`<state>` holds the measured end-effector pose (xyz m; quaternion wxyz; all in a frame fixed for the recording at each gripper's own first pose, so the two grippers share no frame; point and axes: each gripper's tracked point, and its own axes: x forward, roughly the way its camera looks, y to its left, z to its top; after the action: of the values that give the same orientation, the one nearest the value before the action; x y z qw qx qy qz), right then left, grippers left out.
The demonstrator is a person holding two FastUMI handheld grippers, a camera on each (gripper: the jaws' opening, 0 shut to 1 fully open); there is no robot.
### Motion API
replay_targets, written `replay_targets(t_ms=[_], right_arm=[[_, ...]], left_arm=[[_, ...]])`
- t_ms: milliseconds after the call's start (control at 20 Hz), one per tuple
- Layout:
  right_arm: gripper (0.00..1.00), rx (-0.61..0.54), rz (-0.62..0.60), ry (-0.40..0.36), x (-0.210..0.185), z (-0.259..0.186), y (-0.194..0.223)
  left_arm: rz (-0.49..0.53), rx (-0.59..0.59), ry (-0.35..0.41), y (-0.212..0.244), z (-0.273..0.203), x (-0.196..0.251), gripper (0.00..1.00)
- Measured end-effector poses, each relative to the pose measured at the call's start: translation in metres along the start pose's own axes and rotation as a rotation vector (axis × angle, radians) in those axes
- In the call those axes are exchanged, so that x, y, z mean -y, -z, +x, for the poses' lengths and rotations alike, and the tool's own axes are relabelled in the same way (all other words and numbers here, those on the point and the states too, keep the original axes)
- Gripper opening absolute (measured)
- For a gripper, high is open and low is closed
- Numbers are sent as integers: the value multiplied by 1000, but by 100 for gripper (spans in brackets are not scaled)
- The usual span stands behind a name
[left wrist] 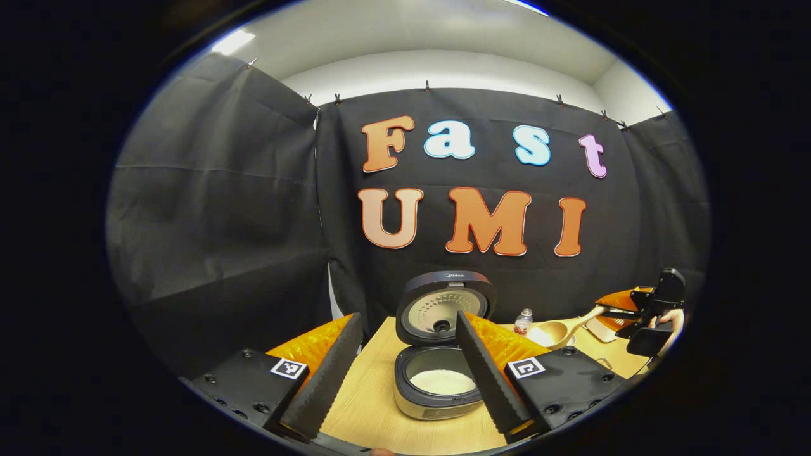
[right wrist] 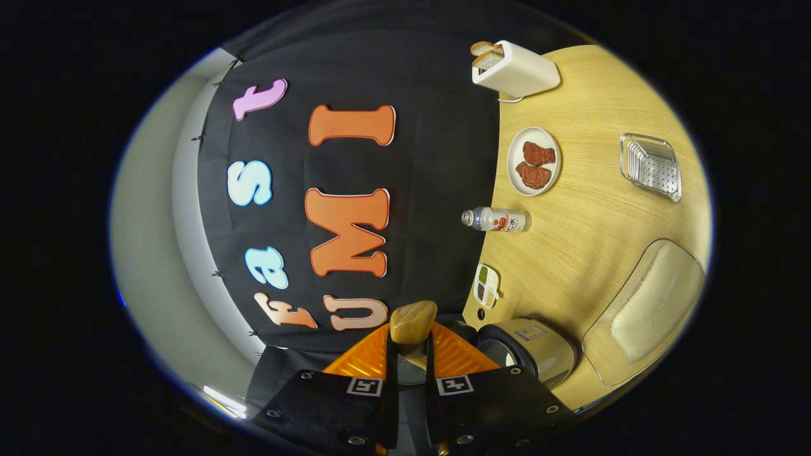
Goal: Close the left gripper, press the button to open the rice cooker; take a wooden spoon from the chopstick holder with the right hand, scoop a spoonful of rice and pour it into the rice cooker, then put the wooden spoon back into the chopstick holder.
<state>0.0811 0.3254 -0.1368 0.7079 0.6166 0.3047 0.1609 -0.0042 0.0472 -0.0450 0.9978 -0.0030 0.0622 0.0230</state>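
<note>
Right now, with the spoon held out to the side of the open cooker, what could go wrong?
1. The rice-laden wooden spoon is off to the side of the open grey rice cooker; rice may spill on the light wooden table.
2. The right hand-held gripper is rolled sideways, so the spoon could tip early.

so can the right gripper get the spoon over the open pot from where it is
Probably yes. The cooker lid stands up at the back, leaving the pot mouth open, and the table between the spoon in the right gripper and the cooker looks bare.
</note>
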Motion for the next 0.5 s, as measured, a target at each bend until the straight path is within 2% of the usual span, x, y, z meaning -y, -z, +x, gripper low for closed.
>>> replay_targets(t_ms=[500], right_arm=[[17, -50, -148, 24, -22, 65, 53]], left_arm=[[-11, -9, 7, 9, -16, -7, 98]])
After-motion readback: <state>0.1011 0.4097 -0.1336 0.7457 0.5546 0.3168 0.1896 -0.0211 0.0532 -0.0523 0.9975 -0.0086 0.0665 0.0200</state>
